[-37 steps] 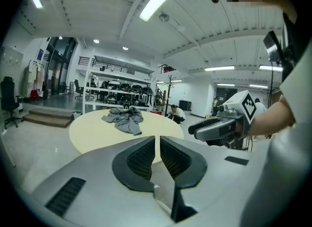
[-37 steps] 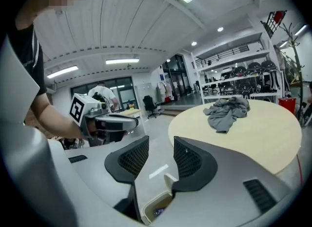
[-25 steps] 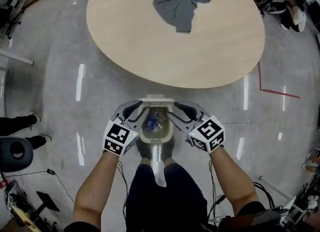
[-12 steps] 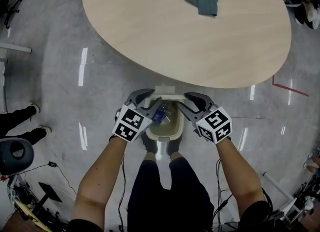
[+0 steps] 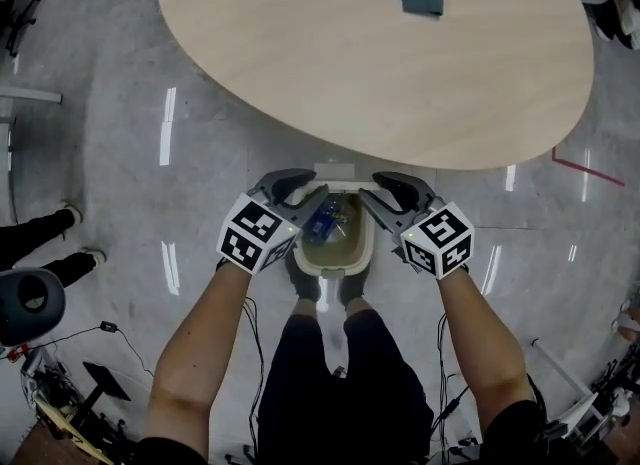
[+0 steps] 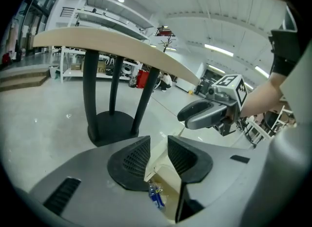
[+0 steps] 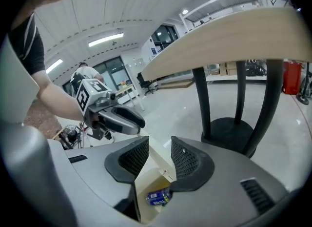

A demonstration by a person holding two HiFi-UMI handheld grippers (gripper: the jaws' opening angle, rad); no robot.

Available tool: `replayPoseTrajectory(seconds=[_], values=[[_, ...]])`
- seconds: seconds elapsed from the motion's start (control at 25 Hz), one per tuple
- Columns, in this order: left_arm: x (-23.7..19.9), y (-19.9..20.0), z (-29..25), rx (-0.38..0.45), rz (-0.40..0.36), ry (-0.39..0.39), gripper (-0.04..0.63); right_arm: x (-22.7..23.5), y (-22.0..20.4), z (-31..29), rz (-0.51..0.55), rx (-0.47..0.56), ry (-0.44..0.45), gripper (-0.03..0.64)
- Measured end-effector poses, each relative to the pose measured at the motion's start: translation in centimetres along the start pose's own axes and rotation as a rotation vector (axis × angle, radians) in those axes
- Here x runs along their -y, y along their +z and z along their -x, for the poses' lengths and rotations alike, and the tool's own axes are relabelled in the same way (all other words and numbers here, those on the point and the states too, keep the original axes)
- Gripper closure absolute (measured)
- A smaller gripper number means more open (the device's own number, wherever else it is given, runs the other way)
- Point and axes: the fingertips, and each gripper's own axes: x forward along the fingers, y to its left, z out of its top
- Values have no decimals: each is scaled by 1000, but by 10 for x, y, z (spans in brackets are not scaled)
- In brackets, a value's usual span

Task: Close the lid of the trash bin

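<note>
Starting at the left gripper (image 6: 158, 147): spread to the widest, having just been opening, gripping nothing, with only a cream edge of the bin showing through the gap beyond the pads. Much the same on the right gripper (image 7: 160, 148): parted, empty, looking down between the pads into the trash bin (image 5: 337, 271). Poised one at each side of the trash bin's far rim, left and right of it, close to the lid (image 5: 331, 170) but not seen touching it.

Standing open on the floor just beyond the person's shoes (image 5: 306, 289), tucked near the edge of the round table (image 5: 300, 63). Inside the trash bin, a blue wrapper or bottle (image 5: 322, 225); hard to tell which. At the trash bin's far rim, the lid raised upright, probably hinged there, seen almost edge-on from above.

To close it well, judging from this:
- Bring both sets of tips behind the lid's top edge, or pinch one corner lightly.
- Draw it toward the near rim along the hinge arc rather than pressing straight down.
- Keep both sides level to avoid twisting the hinge.
- Go gently: a light trash bin by the look, likely to slide or tip under a hard pull.
- Release only once flat on the rim, with the jaws kept out of the closing gap.
</note>
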Motion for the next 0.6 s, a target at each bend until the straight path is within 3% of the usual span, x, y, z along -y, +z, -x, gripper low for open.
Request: replayPoseTrajectory(seconds=[0.32,0.6], values=[[9,-6,5,8,-11,1,486,-3,-12,2,-45,-4,1,476],[39,-37,19,-16,-1,-17,488,-32,-42,16,-51,-41,38,476]])
